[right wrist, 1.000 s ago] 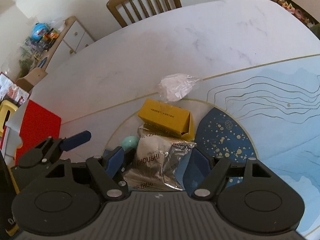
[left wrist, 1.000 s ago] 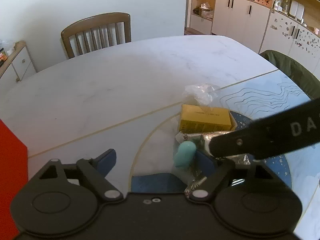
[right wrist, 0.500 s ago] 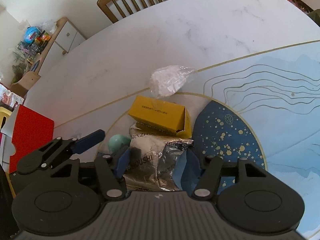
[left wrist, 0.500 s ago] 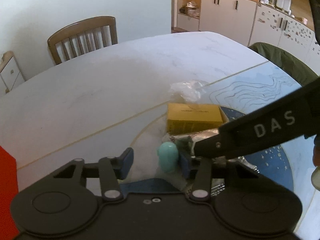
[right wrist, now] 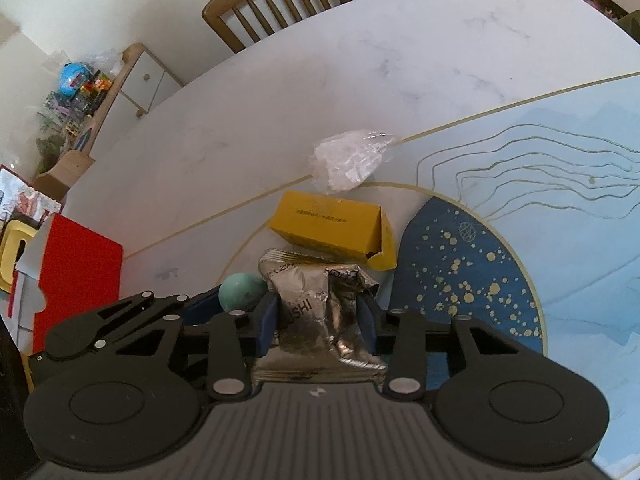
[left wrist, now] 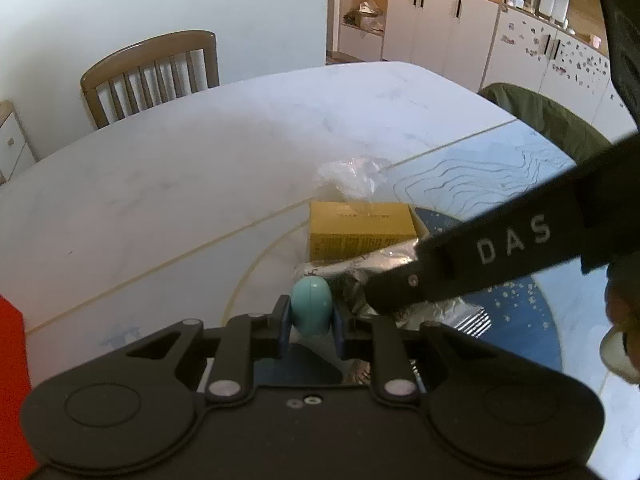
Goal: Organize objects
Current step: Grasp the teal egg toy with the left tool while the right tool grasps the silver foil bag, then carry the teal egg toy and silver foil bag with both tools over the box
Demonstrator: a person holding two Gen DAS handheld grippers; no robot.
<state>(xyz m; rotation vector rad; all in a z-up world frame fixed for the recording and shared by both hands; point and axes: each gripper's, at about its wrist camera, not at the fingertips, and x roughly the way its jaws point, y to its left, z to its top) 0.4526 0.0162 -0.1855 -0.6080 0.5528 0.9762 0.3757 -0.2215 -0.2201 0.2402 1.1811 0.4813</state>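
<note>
Grasps set on two things at once.
Left gripper [left wrist: 311, 322] pinches the teal egg [left wrist: 311, 306]; right gripper [right wrist: 318, 316] squeezes the foil packet [right wrist: 320, 312], both apparently on the bench [right wrist: 360, 80] beside the yellow box [right wrist: 332, 226]. Next: lift straight up, both tools low and level.

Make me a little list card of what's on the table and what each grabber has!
left gripper: shut on teal egg
right gripper: shut on silver foil packet
yellow box: lying behind the packet
clear plastic wrap: crumpled beyond the box
table: white marble, blue pattern on one side
red box: at the table's left edge
</note>
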